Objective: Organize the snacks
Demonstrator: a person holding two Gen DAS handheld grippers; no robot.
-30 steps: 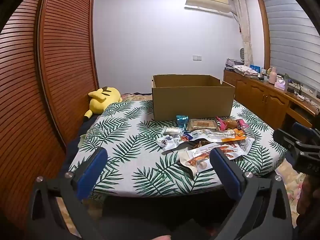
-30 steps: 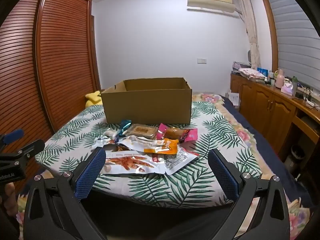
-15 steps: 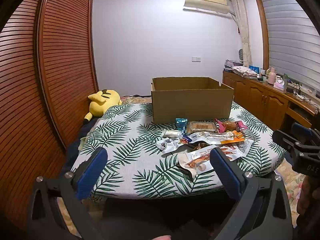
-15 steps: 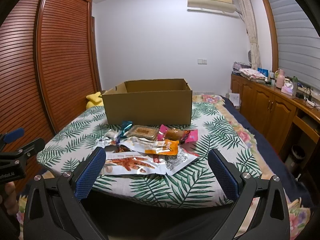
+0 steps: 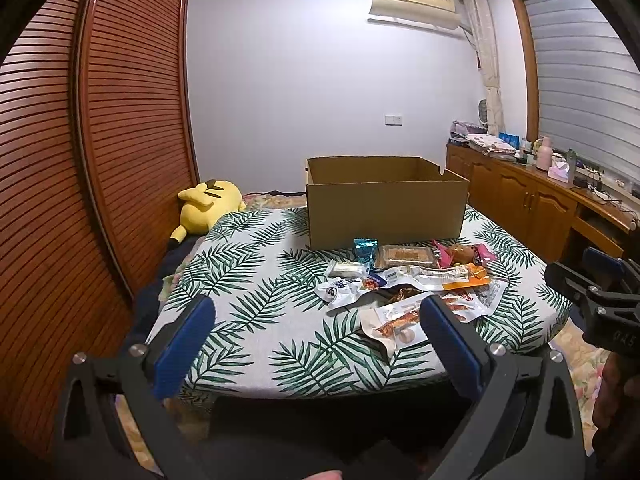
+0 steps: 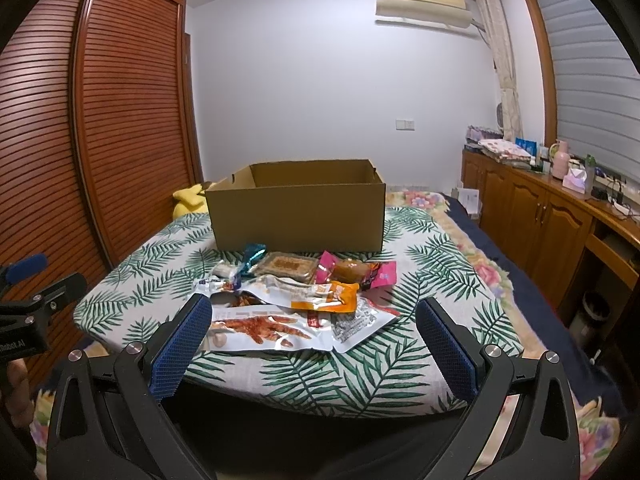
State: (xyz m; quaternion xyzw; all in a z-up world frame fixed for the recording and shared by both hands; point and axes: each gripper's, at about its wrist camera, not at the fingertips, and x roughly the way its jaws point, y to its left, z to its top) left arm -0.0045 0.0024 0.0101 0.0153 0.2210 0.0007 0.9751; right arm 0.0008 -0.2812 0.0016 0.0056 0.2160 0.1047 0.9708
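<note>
Snacks w/ box behind; both tools spread apart, empty; plush clear only in left view.

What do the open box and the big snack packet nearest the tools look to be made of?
Open box: plain brown cardboard, matte, judging by its flat folded walls and raw top edges. Big snack packet: thin plastic film, probably glossy, since it is wrinkled, catches glare and has a clear window showing reddish food. Neither tool touches them.
</note>
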